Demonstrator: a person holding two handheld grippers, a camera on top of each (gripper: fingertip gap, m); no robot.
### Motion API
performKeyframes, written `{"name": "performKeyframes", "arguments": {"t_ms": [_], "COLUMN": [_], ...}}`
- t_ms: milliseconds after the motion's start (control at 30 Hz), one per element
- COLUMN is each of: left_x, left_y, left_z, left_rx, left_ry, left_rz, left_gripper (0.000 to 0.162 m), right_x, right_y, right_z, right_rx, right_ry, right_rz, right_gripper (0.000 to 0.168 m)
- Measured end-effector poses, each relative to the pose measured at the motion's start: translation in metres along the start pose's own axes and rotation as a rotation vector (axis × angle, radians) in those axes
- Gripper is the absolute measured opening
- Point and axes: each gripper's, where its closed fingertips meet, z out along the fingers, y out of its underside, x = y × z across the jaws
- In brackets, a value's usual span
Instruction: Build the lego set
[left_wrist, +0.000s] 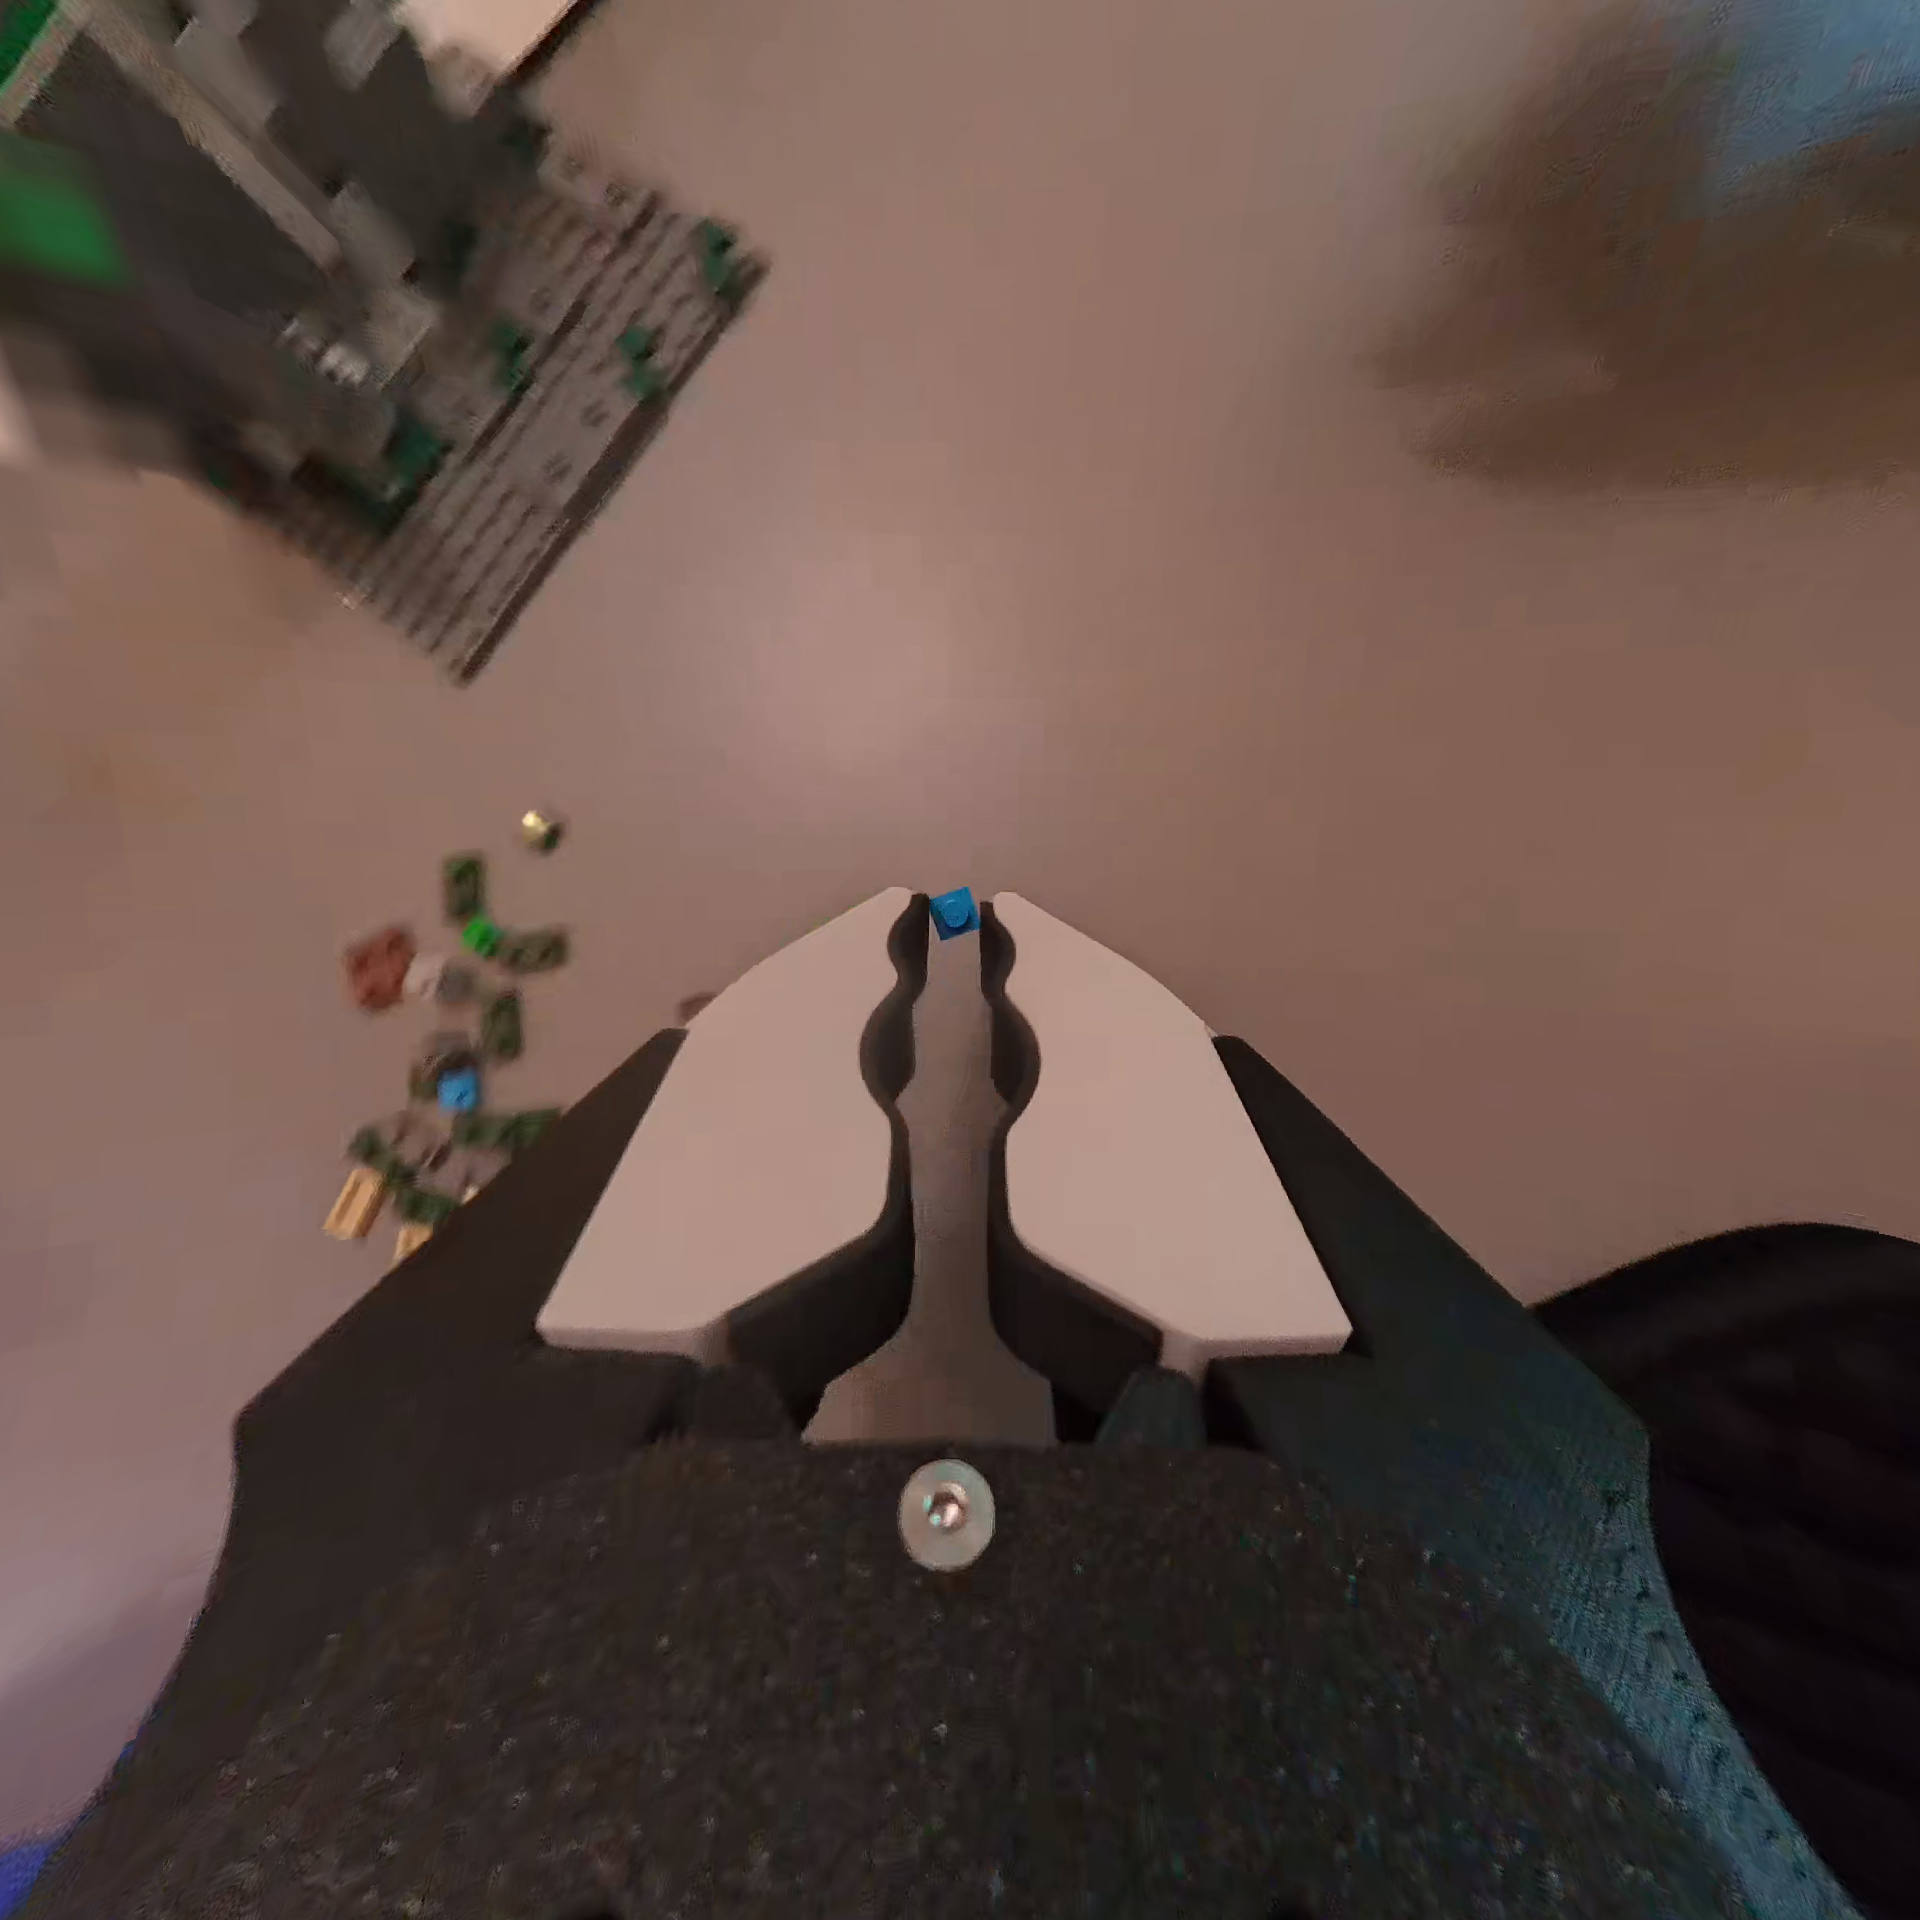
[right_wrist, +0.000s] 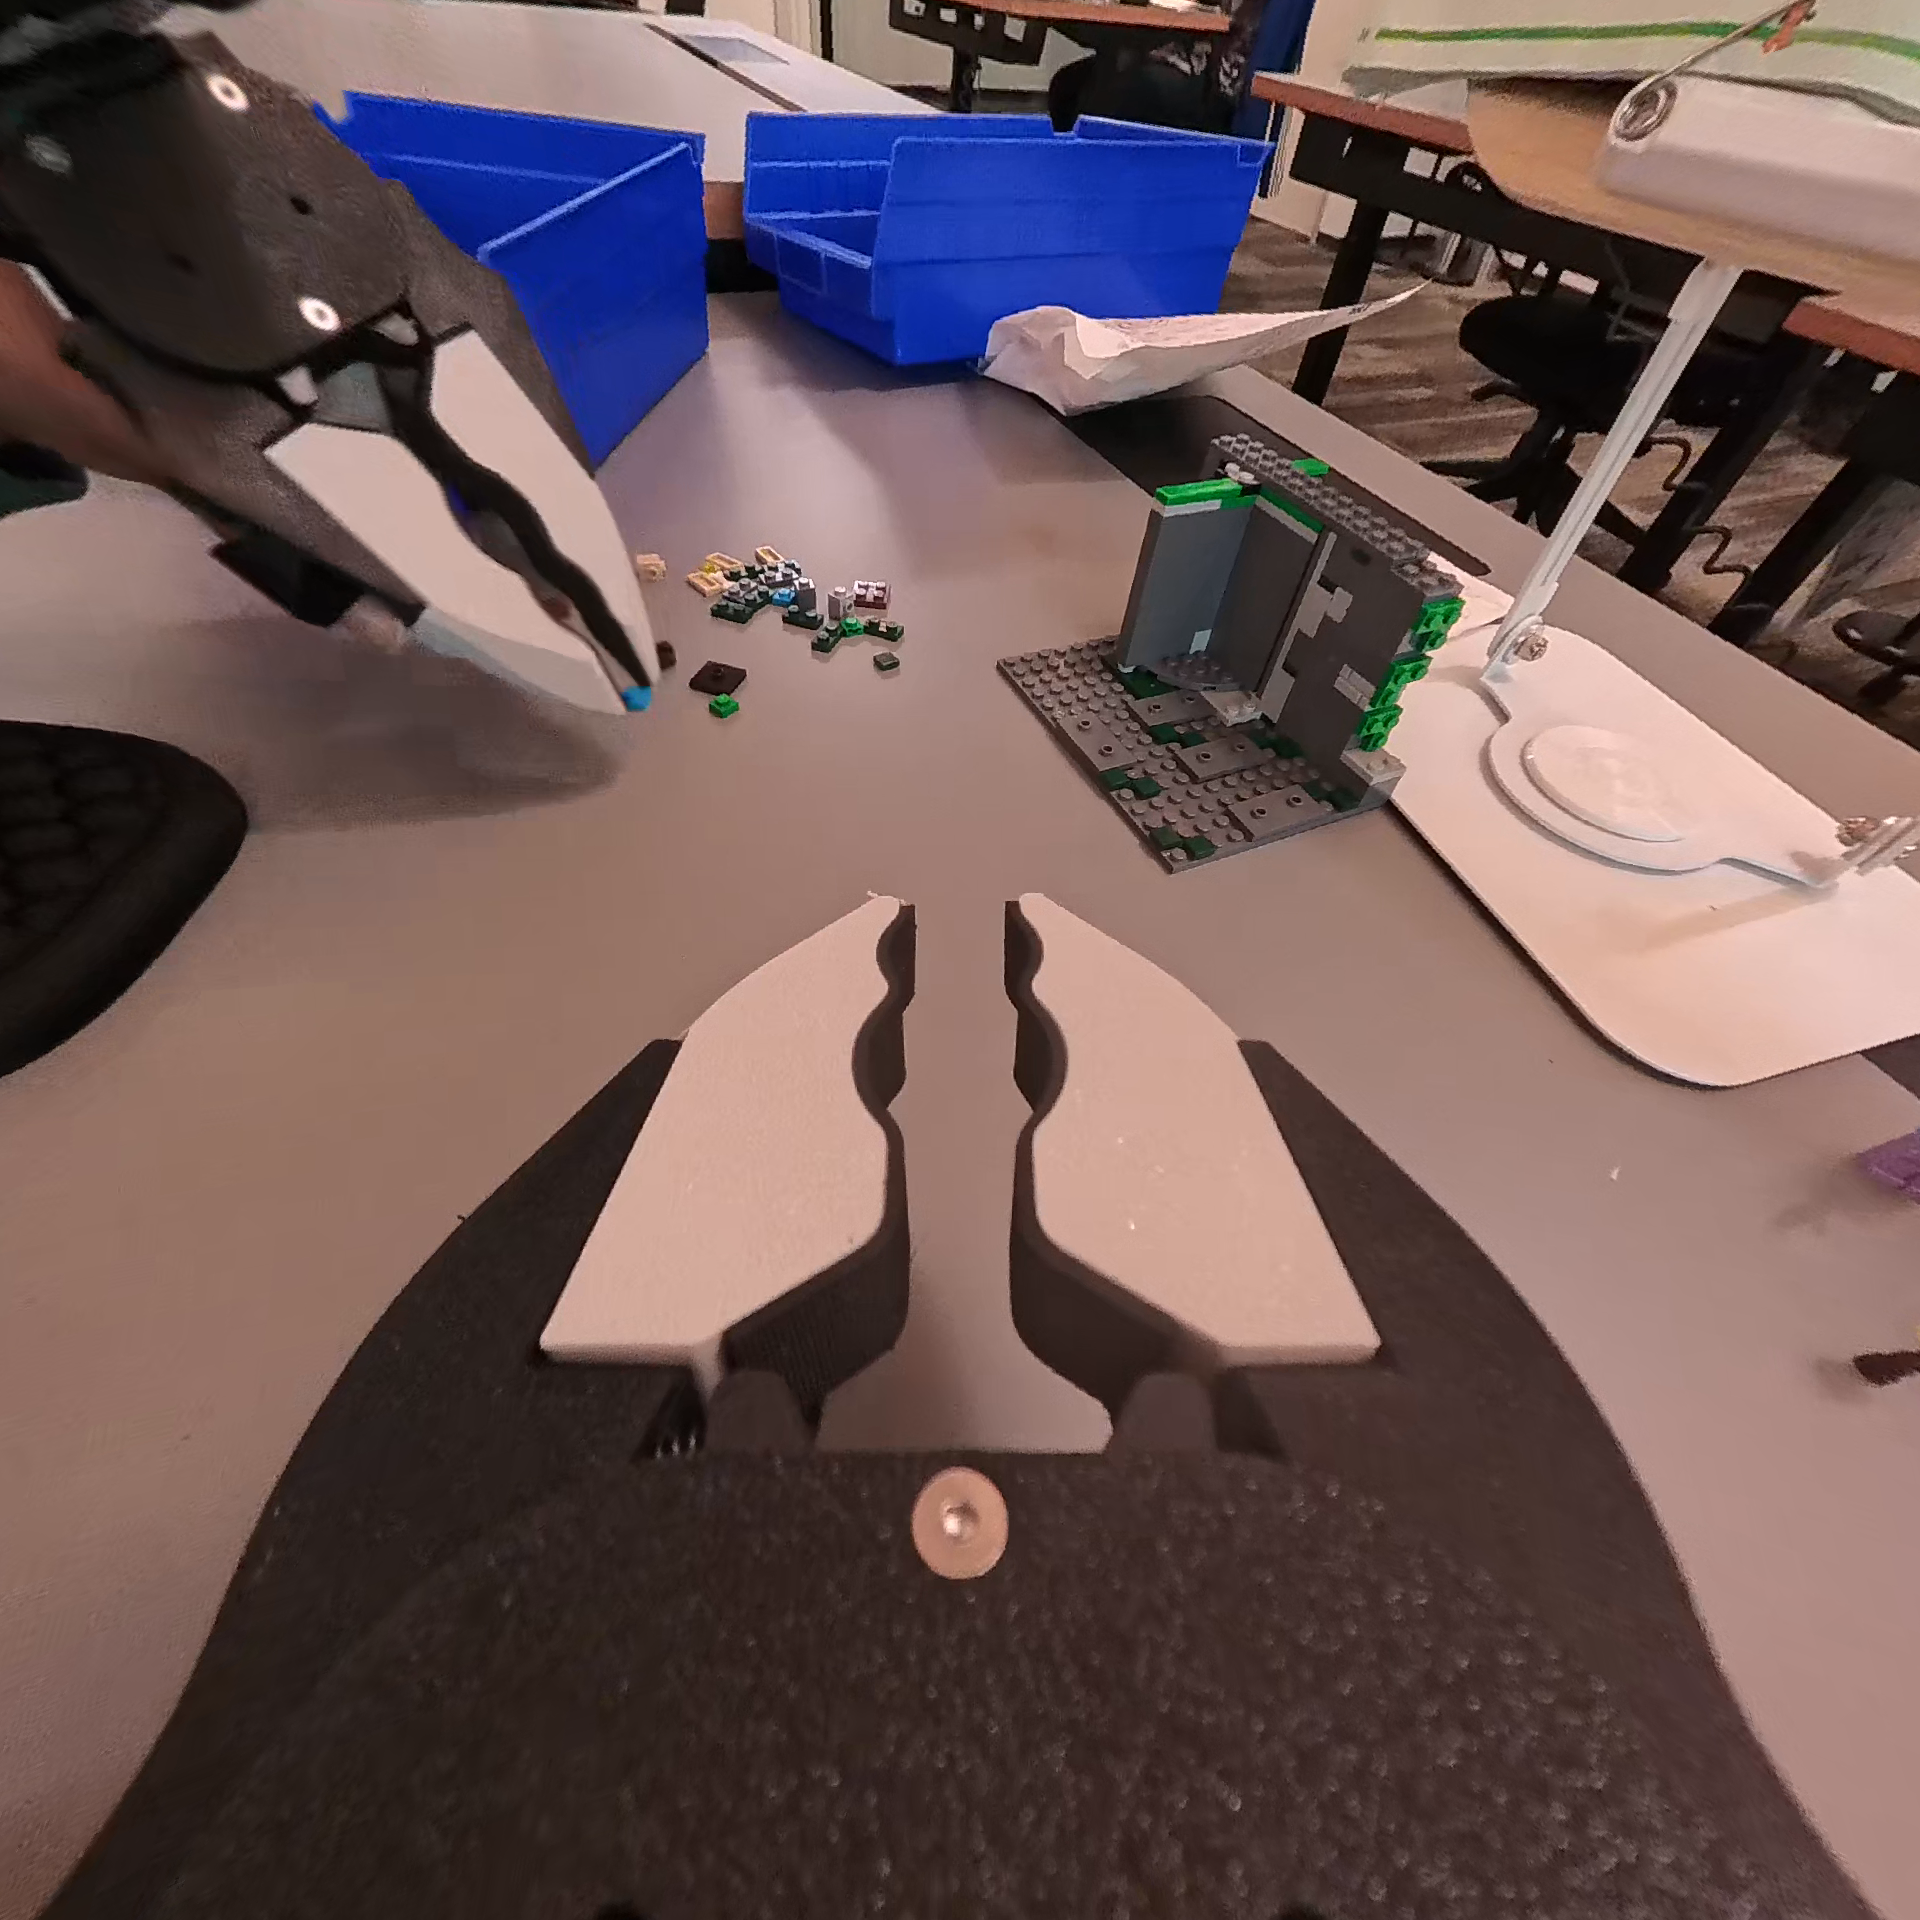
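Left wrist view: left tongs (left_wrist: 954, 914) pinched a tiny blue stud-top brick (left_wrist: 953, 913) at the very tips, above the counter (left_wrist: 1143, 644) — light, rigid, slick plastic; best held by its flat sides.

Right wrist view: right tongs (right_wrist: 959, 914) stood parted, empty — grey model (right_wrist: 1247, 665) ahead, well apart.
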Motion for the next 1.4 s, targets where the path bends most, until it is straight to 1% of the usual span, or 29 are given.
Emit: {"name": "performKeyframes", "arguments": {"t_ms": [133,300,367,567,667,767,833,933,1100,1300,1400], "left_x": [0.037,0.062,0.066,0.059,0.036,0.013,0.009,0.027,0.061,0.066,0.066], "left_y": [-0.017,-0.015,-0.018,-0.017,-0.011,-0.004,-0.001,-0.004,-0.013,-0.020,-0.021], "left_z": [0.014,0.037,0.037,0.026,0.015,0.002,-0.003,-0.001,0.020,0.036,0.039], "left_rx": [0.007,-0.046,-0.032,-0.015,-0.015,0.004,0.015,0.059,0.070,0.029,0.013], "left_ry": [0.120,0.218,0.245,0.226,0.152,0.100,0.092,0.135,0.187,0.202,0.207], "left_rz": [0.118,0.180,0.177,0.171,0.149,0.078,0.064,0.102,0.235,0.300,0.312], "left_gripper": [0.010,0.019,0.019,0.023,0.023,0.020,0.018,0.016,0.016,0.018,0.013], "right_x": [-0.001,0.001,0.001,0.000,0.000,0.000,-0.001,-0.007,-0.021,-0.034,-0.038], "right_y": [0.000,0.001,0.002,0.007,0.009,0.009,0.010,0.011,0.017,0.026,0.031], "right_z": [0.000,-0.001,0.000,0.003,0.003,0.004,0.004,0.006,0.011,0.013,0.014], "right_rx": [-0.006,-0.009,-0.013,-0.030,-0.037,-0.040,-0.042,-0.048,-0.085,-0.134,-0.156], "right_ry": [0.004,0.007,0.006,0.000,0.000,0.001,-0.004,-0.026,-0.069,-0.107,-0.119], "right_rz": [-0.016,-0.018,-0.020,-0.022,-0.024,-0.023,-0.023,-0.033,-0.102,-0.207,-0.243], "right_gripper": [0.016,0.016,0.016,0.015,0.015,0.015,0.015,0.014,0.014,0.014,0.014]}}
